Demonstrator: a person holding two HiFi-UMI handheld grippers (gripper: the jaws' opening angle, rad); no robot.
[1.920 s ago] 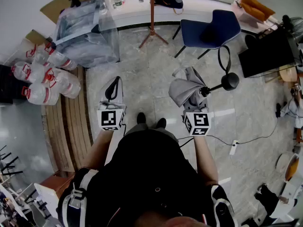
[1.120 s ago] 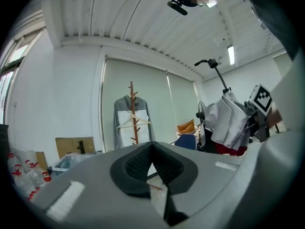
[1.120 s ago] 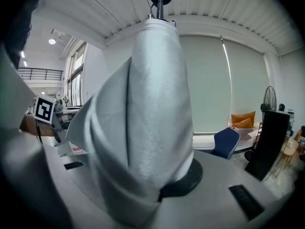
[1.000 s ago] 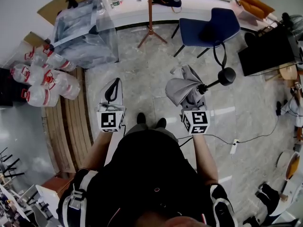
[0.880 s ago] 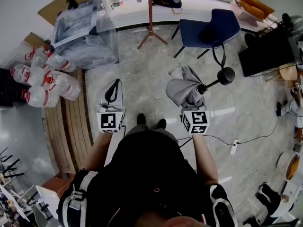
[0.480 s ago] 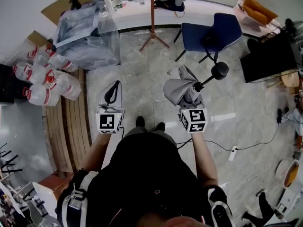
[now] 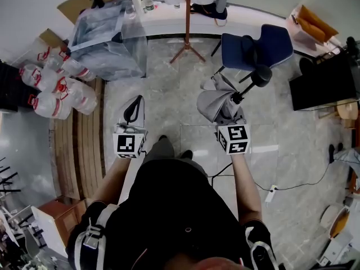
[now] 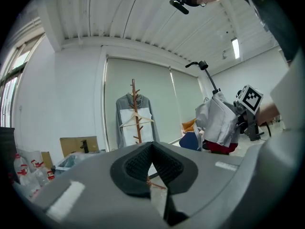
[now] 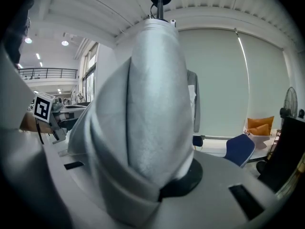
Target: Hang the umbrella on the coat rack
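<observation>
Grey umbrella point(image 7: 212, 103) handle-up in outstretched right gripper point(image 7: 229, 118)

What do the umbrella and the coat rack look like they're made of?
The umbrella: its canopy looks like thin woven fabric, matte light grey, since it bunches in soft folds. Its black handle looks smooth, probably plastic or rubber. The coat rack: reddish-brown pole with peg-like branches, so likely wood, though painted metal can't be ruled out.
</observation>
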